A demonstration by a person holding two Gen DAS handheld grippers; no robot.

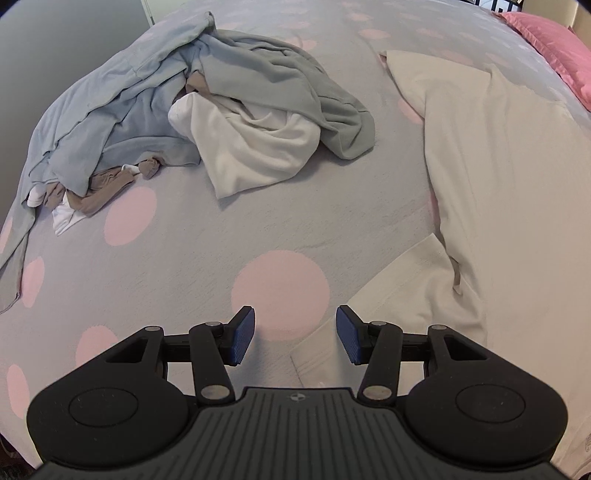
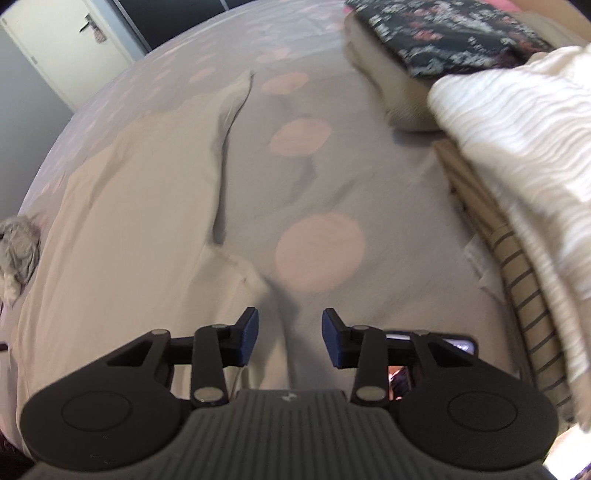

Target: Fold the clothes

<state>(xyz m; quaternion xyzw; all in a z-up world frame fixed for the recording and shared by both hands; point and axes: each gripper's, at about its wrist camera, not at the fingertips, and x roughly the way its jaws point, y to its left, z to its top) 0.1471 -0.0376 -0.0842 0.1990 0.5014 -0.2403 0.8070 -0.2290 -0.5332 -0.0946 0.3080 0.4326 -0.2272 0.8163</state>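
Nearest the lens in each wrist view sits the tool itself. The left tool [image 1: 295,334] stands part open and empty, its blue pads apart over the sleeve hem of the cream garment [image 1: 498,192]. The right tool [image 2: 290,332] is also part open with nothing between the pads; it hovers over the bed beside the garment's other sleeve [image 2: 243,273]. The right view is blurred.

Bed [image 1: 192,266]: grey cover with pink dots, largest surface, carries everything. Cream garment: spread roughly flat on the bed, body running away from the cameras, left sleeve [image 1: 399,291] angled out toward the left tool. A long crease [image 2: 221,177] runs along its right edge.

Unsorted heap [image 1: 207,110]: blue-grey, grey and white pieces plus beige hosiery, well apart from the cream garment, to the left. Folded stack [image 2: 498,110] with a dark floral piece [image 2: 454,33] on top lies at right. Pink pillow [image 1: 554,48] at the far corner.

Judgement, step in hand: pinch both sleeves for the first inward fold. Each tool should close on the hem edge only, a single layer, not the bed cover beneath. Lift low, carry both sleeves inward evenly.

Open room: bare cover between heap and garment is ample. On the right, the stack is near; the swing should stay inward.
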